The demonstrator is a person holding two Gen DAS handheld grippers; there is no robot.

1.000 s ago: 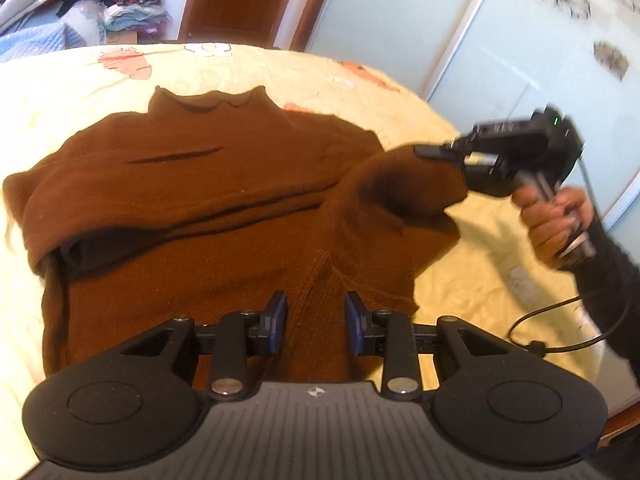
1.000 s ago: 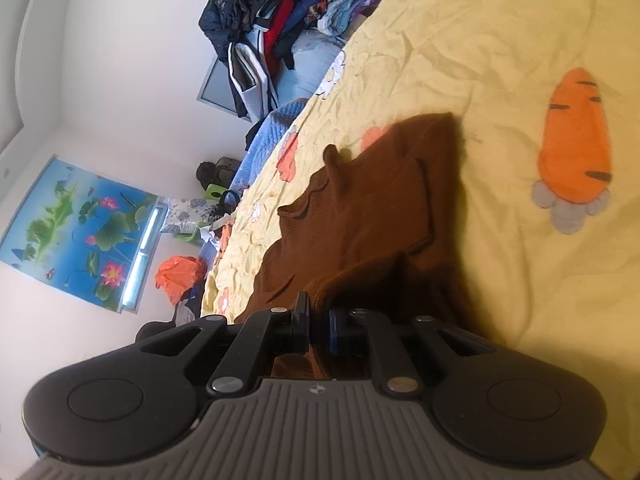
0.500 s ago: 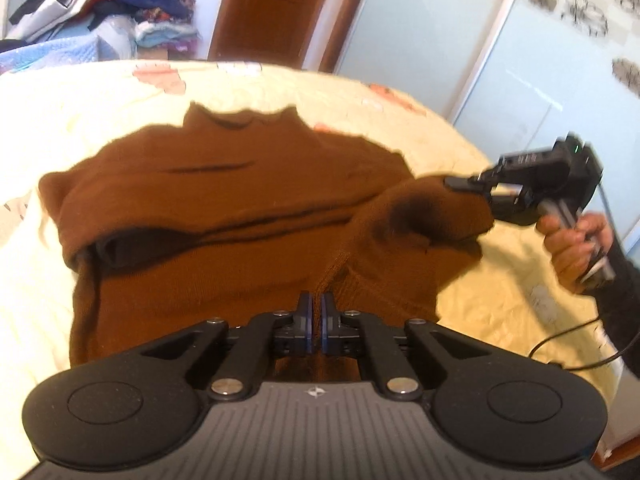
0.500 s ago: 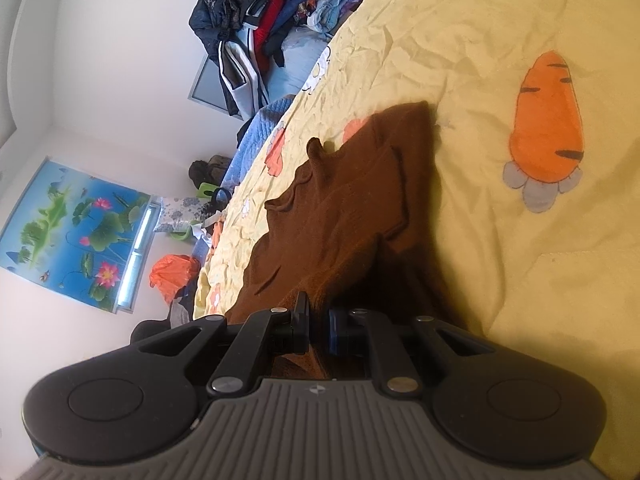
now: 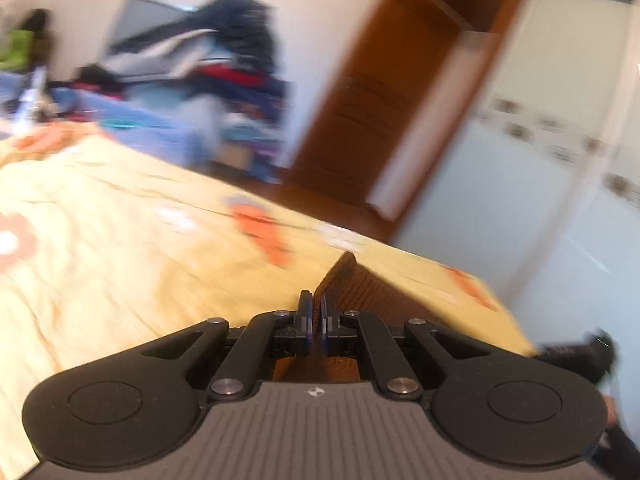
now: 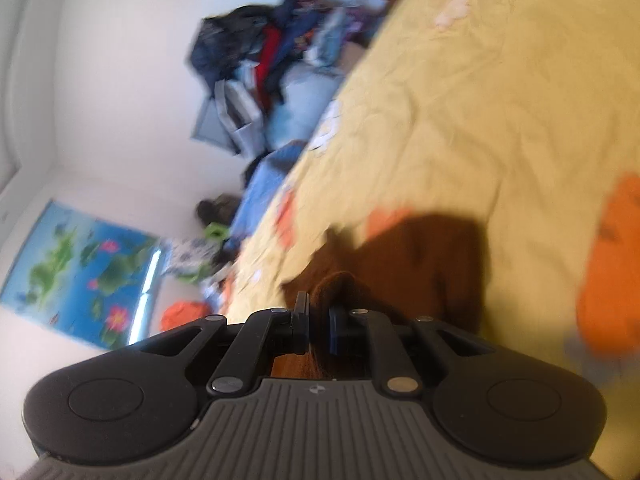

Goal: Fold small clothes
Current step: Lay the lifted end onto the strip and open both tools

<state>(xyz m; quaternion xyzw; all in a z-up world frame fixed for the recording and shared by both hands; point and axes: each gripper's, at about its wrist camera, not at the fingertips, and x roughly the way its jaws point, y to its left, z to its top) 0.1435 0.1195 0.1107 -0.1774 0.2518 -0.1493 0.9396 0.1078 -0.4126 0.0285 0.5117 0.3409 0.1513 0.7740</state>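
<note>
Each tool, left [image 5: 314, 322] and right [image 6: 318, 320], pinches the brown sweater [image 6: 420, 264], mostly hidden behind both, views blurred.

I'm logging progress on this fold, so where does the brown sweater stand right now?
Done: nothing finished shows. In hand: the left hand-held gripper and the right hand-held gripper are each shut on the brown sweater, part of it raised off the yellow bedsheet. Left: laying it down and finishing the folds; blur hides its full shape.
</note>
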